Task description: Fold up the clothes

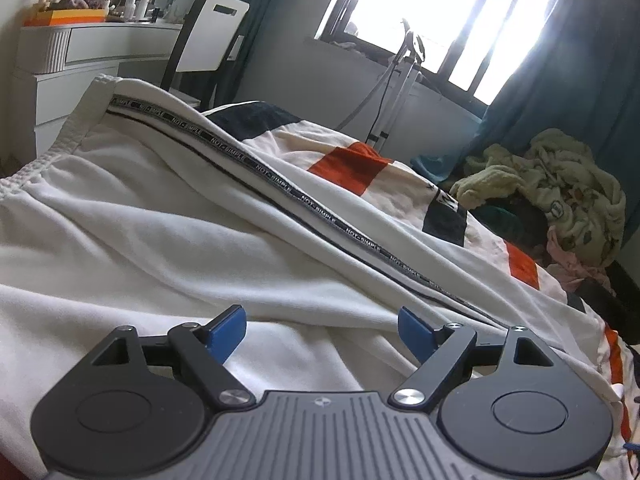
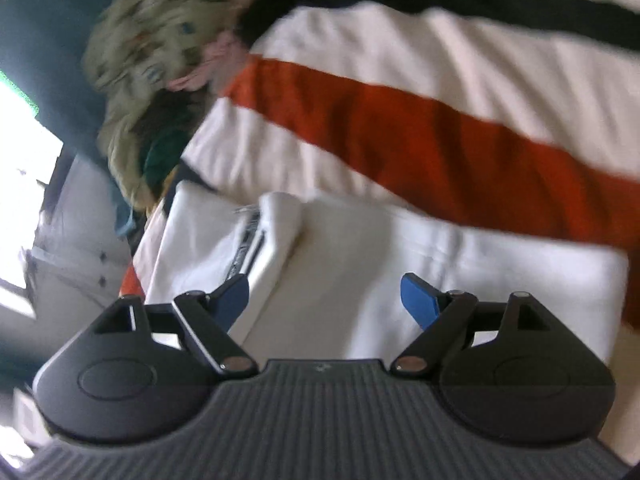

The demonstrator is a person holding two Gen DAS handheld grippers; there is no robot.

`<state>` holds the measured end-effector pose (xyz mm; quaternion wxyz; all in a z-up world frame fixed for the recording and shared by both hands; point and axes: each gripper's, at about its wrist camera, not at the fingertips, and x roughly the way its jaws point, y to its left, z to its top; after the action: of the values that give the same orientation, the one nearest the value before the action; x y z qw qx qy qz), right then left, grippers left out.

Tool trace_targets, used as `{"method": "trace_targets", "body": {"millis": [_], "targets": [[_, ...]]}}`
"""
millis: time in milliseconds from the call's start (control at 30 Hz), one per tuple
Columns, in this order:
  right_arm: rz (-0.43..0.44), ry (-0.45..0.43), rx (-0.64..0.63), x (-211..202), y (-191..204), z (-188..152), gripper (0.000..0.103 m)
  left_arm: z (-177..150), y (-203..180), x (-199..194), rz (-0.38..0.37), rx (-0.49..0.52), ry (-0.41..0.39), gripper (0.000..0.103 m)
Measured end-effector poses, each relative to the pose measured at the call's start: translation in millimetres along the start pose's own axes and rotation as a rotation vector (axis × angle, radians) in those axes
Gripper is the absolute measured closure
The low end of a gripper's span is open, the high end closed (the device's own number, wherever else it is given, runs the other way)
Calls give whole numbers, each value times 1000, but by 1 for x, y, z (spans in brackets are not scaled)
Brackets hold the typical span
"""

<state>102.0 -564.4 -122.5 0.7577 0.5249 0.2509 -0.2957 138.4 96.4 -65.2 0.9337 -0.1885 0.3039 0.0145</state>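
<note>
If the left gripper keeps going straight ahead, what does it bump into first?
Most likely the white trousers: the open left gripper sits low over them and the cloth rises just ahead, though depth is hard to judge.

White trousers (image 1: 160, 216) (black lettered side-stripe), white, orange, navy blanket (image 1: 348, 164)

Place: you are in a home bedroom.
Bed: a cream bedspread with orange and navy blocks (image 1: 348, 160) lies before you.
Furniture: a white fluted dressing table (image 1: 80, 48), cluttered with small bottles and figurines, stands with a white-backed chair (image 1: 212, 36) beside it.
Window: a bright barred window (image 1: 448, 12) is flanked by teal curtains (image 1: 576, 92).
Laundry: a heap of pale green patterned fleece clothing (image 1: 560, 184) sits near the curtains.
</note>
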Motion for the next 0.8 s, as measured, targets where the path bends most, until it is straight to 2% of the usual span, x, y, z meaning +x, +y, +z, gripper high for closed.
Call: {"method": "trace_targets", "body": {"millis": [100,200,233,267,333,433,600,633,767,800], "targets": [[100,5,93,-1,-12,0,18,1,3,-2,-3,-13,3,18],[152,0,87,0,-8,-4,28,3,5,-1,7,-30,2,18],[170,-2,85,0,-7,-5,35,4,5,-1,11,-36,2,18],[181,2,80,3,-5,-6,47,4,6,0,8,-43,2,18],[154,-5,66,8,-1,-8,57,6,7,1,3,-59,4,18],[65,-35,35,10,2,-8,57,7,9,4,-1,-80,8,18],[-26,55,35,6,-5,-8,55,11,16,6,28,-109,19,18],[-11,65,37,1,-7,-10,52,12,19,4,32,-118,17,18],[-8,60,66,-34,-17,-24,27,18,40,-19,40,-176,-16,18],[-9,48,70,-41,-19,-26,27,20,45,-26,59,-179,-25,17]]}}
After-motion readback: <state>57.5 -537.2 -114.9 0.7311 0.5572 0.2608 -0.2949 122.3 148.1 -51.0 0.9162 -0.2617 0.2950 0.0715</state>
